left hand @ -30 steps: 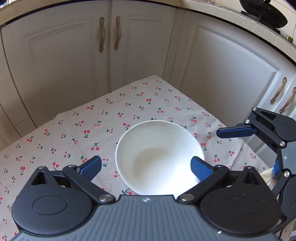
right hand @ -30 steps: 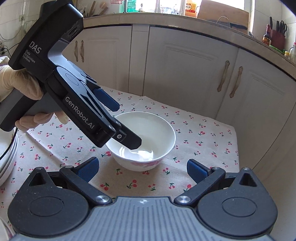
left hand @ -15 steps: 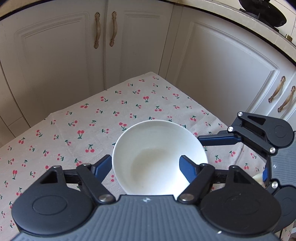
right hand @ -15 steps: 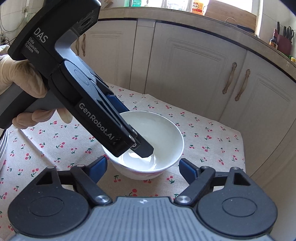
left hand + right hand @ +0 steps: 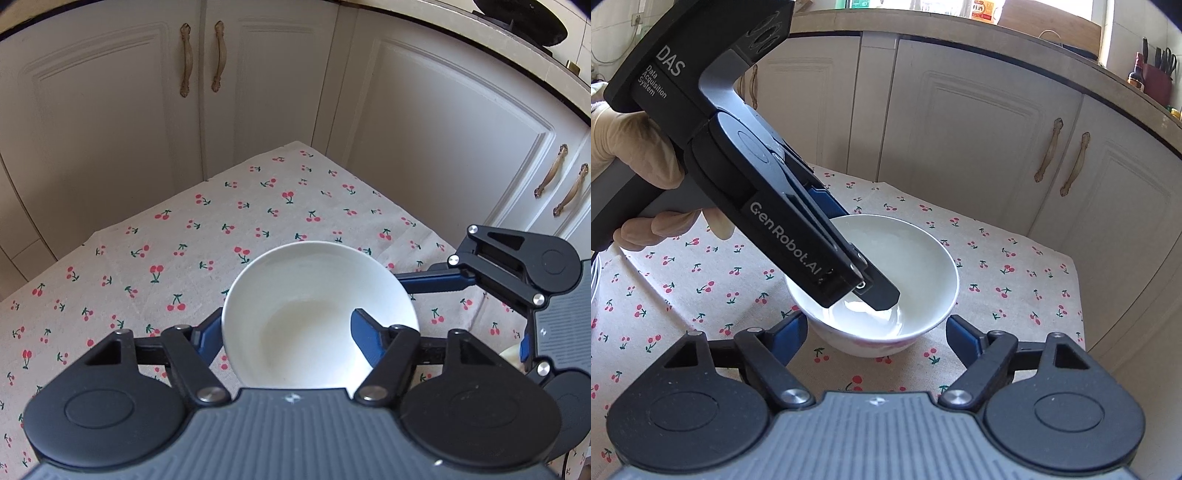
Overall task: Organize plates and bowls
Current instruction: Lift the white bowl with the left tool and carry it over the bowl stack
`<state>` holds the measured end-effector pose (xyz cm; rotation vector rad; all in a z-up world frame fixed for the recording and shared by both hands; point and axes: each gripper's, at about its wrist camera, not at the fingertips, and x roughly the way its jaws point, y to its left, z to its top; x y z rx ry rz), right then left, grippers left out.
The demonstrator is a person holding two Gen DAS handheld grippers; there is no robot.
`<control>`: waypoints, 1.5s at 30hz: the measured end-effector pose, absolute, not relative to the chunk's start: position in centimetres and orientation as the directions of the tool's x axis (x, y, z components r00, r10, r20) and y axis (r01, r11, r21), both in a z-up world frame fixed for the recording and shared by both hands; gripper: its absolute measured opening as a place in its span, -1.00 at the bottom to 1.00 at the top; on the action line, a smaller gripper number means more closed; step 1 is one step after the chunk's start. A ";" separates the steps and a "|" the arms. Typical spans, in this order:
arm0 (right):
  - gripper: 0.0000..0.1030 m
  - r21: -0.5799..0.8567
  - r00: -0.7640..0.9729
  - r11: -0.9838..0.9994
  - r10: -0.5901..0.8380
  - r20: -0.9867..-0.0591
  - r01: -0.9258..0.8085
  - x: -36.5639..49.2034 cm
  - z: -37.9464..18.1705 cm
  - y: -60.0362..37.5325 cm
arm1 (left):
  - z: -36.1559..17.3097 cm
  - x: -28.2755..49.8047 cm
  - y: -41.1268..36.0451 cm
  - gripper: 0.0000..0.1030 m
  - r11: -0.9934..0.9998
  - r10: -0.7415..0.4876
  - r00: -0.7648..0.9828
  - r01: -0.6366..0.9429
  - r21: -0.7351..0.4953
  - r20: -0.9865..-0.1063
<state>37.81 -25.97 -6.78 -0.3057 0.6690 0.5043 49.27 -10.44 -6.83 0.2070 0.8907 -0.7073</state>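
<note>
A glossy, smooth white ceramic bowl is seen on coarse woven cloth; matt black plastic forms the left tool.

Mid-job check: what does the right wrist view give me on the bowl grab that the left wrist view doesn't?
Only the right wrist view shows the gloved hand holding the left tool, a pink pattern low on the bowl's outer wall, and bottles on the counter.

Only the left wrist view shows a dark pan on the counter and the left tool's fingers straddling the near rim, one inside, one outside.

Both show the white bowl on the cherry tablecloth, the right tool open, and cabinet doors.
</note>
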 end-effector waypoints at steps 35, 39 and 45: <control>0.63 -0.119 0.639 0.831 0.318 -0.700 -0.543 34.1 -4.0 -25.5 | -4.2 45.3 -10.6 0.37 0.735 -0.485 0.403 0.669 -0.111 -0.776; 0.63 -0.108 0.636 0.833 0.323 -0.701 -0.542 32.5 -2.9 -25.6 | -3.1 43.7 -10.5 0.37 0.734 -0.489 0.403 0.669 -0.115 -0.774; 0.63 -0.100 0.642 0.831 0.340 -0.687 -0.547 29.7 -1.1 -25.5 | -1.4 40.5 -9.9 0.37 0.734 -0.486 0.420 0.673 -0.096 -0.767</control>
